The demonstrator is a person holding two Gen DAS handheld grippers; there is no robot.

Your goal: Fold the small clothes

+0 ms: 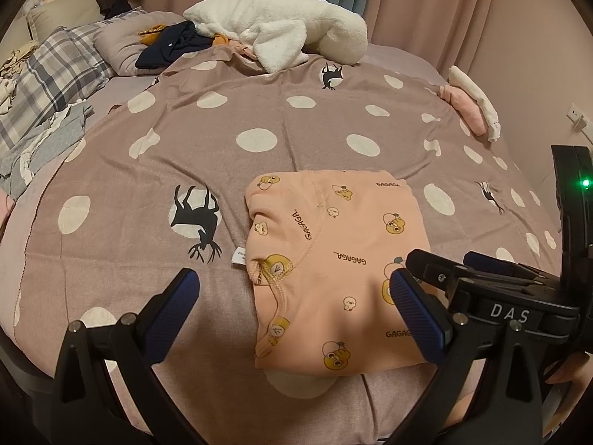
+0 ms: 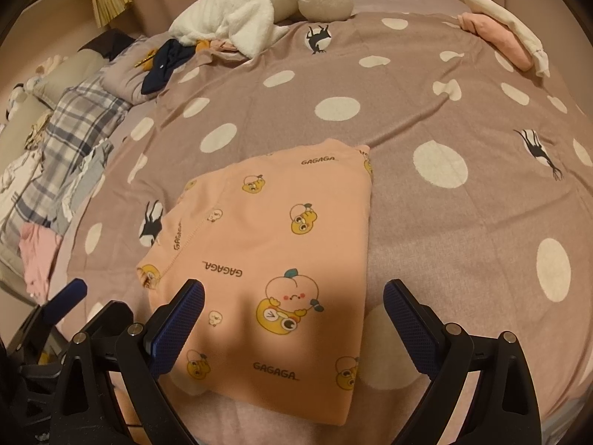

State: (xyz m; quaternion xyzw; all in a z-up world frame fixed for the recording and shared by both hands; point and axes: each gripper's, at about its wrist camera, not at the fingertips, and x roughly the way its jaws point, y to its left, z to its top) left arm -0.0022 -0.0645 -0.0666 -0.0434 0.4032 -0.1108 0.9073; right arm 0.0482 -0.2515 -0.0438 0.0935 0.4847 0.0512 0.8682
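Note:
A small peach garment (image 1: pixel 333 259) with duck prints and "GAGAGA" lettering lies folded into a rectangle on the dotted mauve bedspread (image 1: pixel 222 141). It also shows in the right wrist view (image 2: pixel 274 252). My left gripper (image 1: pixel 292 304) is open and empty, hovering over the garment's near left edge. My right gripper (image 2: pixel 292 319) is open and empty above the garment's near right part. The right gripper also shows in the left wrist view (image 1: pixel 444 267) at the right, over the garment's right side.
A white fluffy blanket (image 1: pixel 274 33) and dark clothes (image 1: pixel 170 46) lie at the far side of the bed. Folded pink and white clothes (image 1: pixel 470 107) sit at the far right. A plaid pillow (image 1: pixel 55 74) and loose clothes (image 1: pixel 48 141) lie at the left.

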